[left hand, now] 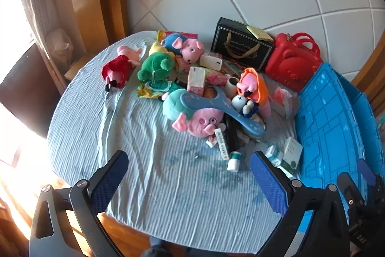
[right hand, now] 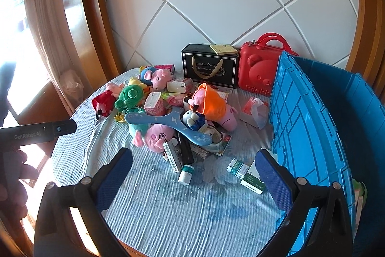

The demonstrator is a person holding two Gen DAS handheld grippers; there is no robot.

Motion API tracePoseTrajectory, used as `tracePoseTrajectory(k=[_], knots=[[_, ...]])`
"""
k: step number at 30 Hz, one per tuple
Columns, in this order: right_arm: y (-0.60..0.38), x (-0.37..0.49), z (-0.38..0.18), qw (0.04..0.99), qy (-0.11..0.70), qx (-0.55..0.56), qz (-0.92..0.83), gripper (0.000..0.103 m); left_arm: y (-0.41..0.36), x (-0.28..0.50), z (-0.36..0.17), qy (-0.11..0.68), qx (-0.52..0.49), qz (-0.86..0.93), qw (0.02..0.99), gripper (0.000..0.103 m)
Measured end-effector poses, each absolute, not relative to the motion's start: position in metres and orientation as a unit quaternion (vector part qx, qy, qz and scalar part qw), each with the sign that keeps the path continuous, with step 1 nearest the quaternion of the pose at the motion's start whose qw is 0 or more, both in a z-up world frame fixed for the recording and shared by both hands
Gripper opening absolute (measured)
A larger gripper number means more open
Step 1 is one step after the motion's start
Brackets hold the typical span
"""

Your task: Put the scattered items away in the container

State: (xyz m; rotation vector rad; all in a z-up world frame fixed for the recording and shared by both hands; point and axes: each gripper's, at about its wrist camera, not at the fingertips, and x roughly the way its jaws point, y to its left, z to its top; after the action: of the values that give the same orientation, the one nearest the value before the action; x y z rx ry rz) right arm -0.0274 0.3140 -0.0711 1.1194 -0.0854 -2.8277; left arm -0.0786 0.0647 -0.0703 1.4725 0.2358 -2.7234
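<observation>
Both claws are spread wide and hold nothing. The left claw point(left hand: 189, 181) and the right claw point(right hand: 193, 181) both hang over the bare near edge of the worktop point(right hand: 168, 213), which has a striped blue cloth on it. My guess is that they wait there, spread, because no toy has been picked yet and the job is only starting.

The toys and boxes lie in one messy heap in the middle of the worktop. A pink pig toy point(right hand: 156, 136) lies at the front of the heap, with a long blue flat thing point(right hand: 166, 121) resting across the pile above it. A green frog toy point(right hand: 130, 96) and a small pig in a red dress point(right hand: 104, 100) lie toward the left edge. A little white bottle with a green cap point(right hand: 186, 174) lies on its side, close to the claws. Two small green and white boxes point(right hand: 245, 175) lie just beside the big blue bin point(right hand: 312, 136).

The bin stands at the right edge, right next to the heap, so each trip should be short. Most of its inside is hidden from here. The bottle and the small boxes look easiest to grab first, because they are closest and nothing lies on them. The soft toys should squish a bit when pinched.

A black gift box point(right hand: 209, 69) and a red case point(right hand: 258, 71) stand at the far edge against the wall.
</observation>
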Motion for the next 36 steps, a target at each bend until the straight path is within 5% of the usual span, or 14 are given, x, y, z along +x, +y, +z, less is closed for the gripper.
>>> tracePoseTrajectory(k=[15, 36], knots=[[0.288, -0.071, -0.139, 0.061, -0.013, 0.424, -0.903, 0.103, 0.005, -0.138, -0.144, 0.106, 0.511, -0.851, 0.055, 0.102], [0.248, -0.125, -0.275, -0.027, -0.043, 0.516, -0.855, 0.103, 0.007, -0.253, -0.280, -0.017, 0.510, -0.851, -0.125, 0.102]])
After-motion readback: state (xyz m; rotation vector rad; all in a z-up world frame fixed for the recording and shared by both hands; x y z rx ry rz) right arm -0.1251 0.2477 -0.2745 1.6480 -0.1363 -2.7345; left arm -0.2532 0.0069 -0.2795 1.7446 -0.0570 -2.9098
